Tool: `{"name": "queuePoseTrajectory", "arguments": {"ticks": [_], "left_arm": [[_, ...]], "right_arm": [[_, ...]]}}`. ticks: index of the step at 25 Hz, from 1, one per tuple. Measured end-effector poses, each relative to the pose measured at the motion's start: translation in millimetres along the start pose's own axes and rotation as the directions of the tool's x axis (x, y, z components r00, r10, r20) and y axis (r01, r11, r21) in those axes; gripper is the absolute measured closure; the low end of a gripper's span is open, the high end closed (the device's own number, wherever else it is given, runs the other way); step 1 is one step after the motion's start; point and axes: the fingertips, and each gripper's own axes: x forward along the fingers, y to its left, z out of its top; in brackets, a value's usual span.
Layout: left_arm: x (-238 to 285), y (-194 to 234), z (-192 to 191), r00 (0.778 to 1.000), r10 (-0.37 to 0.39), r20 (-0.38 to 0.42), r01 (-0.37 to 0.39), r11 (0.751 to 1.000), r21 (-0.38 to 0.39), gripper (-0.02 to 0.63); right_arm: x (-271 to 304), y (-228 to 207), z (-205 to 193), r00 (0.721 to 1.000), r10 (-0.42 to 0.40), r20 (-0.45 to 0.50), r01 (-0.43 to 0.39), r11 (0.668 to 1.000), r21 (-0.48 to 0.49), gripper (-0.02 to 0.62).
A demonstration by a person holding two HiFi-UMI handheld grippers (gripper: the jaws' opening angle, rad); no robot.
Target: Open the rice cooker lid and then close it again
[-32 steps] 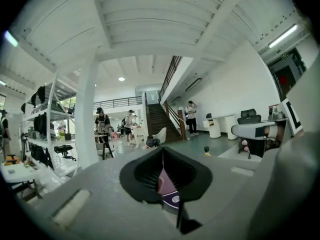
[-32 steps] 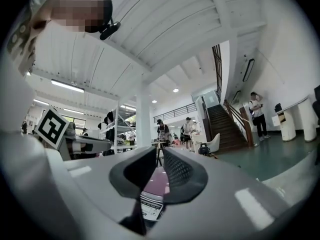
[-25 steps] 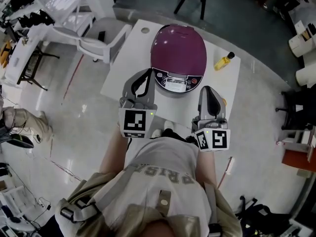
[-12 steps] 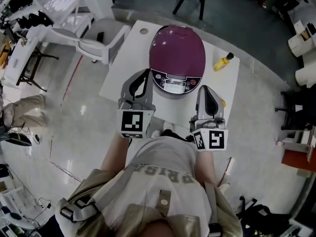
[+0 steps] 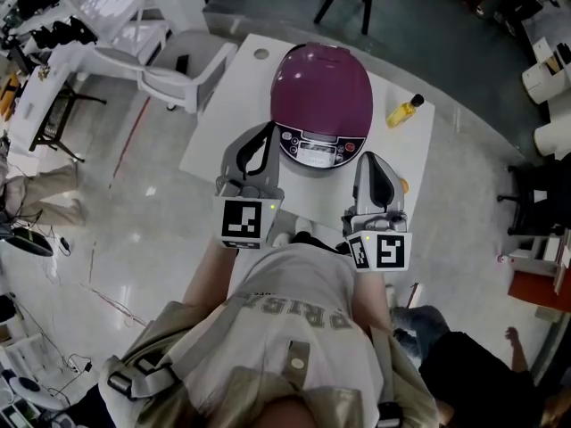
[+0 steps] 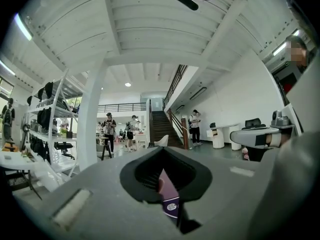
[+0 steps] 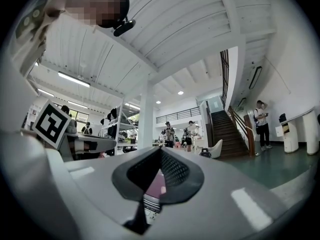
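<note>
Indoors, white table [image 5: 239, 105] on glossy floor [image 5: 161, 230] — left hand-held gripper [image 5: 264, 136], right hand-held gripper [image 5: 375, 163] both closed.

Purple rice cooker [image 5: 322, 105] — domed lid shut, upright on white table [image 5: 223, 114] — control panel facing person.

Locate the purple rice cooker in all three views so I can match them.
Head view: rice cooker upper centre, on the white table.
Left gripper view: rice cooker a purple sliver, low centre, seen through the gap at the jaws.
Right gripper view: rice cooker a purple patch, low centre, through the same kind of gap.
Shared landmark: the staircase, in both gripper views only.
</note>
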Motion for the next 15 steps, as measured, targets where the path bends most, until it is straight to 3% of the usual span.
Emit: {"name": "queuePoseTrajectory", "arguments": {"ticks": [4, 15], "left_arm": [[-1, -1, -4, 1.000, 0.002, -0.008, -0.002, 1.000, 0.001, 0.600], [-8, -8, -12, 0.998, 0.030, -0.055, -0.028, 0.999, 0.027, 0.600]], "right_arm": [[0, 6, -6, 0.999, 0.000, -0.040, -0.003, 0.997, -0.077, 0.595], [-3, 12, -6, 0.999, -0.016, -0.052, 0.010, 0.993, -0.119, 0.595]]}}
